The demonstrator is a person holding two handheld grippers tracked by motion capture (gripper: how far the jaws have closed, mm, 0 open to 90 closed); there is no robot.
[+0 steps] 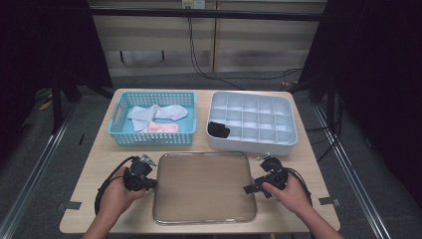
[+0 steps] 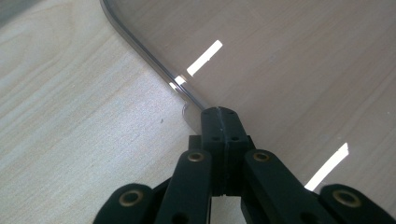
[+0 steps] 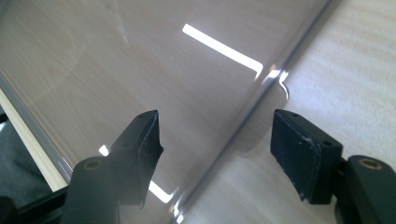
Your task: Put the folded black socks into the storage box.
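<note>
while both hands rest at the near end of the wooden table (image 1: pixel 99 149), a big clear tray (image 1: pixel 204 186) lies flat between them, taking up the middle of the near half. behind it, well apart from the hands, stand a blue basket (image 1: pixel 117 117) with light and pink cloths (image 1: pixel 157 118) on the left and a white divided box (image 1: pixel 288 134) on the right, a black item (image 1: pixel 218 130) sitting in one of its near left compartments. the left hand (image 1: pixel 117 196) comes in from the bottom edge with the forearm angled inward, the wrist turned so the left gripper (image 1: pixel 151 183) points across at the tray's left edge. its jaws are pressed together, and in the left gripper view (image 2: pixel 219 114) the tips meet right at the tray's rim near a rounded corner; whether the rim is pinched between them i cannot tell. the right hand (image 1: pixel 291 191) mirrors that pose at the tray's right edge, the right gripper (image 1: pixel 249 189) pointing inward. its jaws are spread, and in the right gripper view (image 3: pixel 215 140) the rim runs through the gap between the two pads (image 3: pixel 149 149), which do not press on it.
</note>
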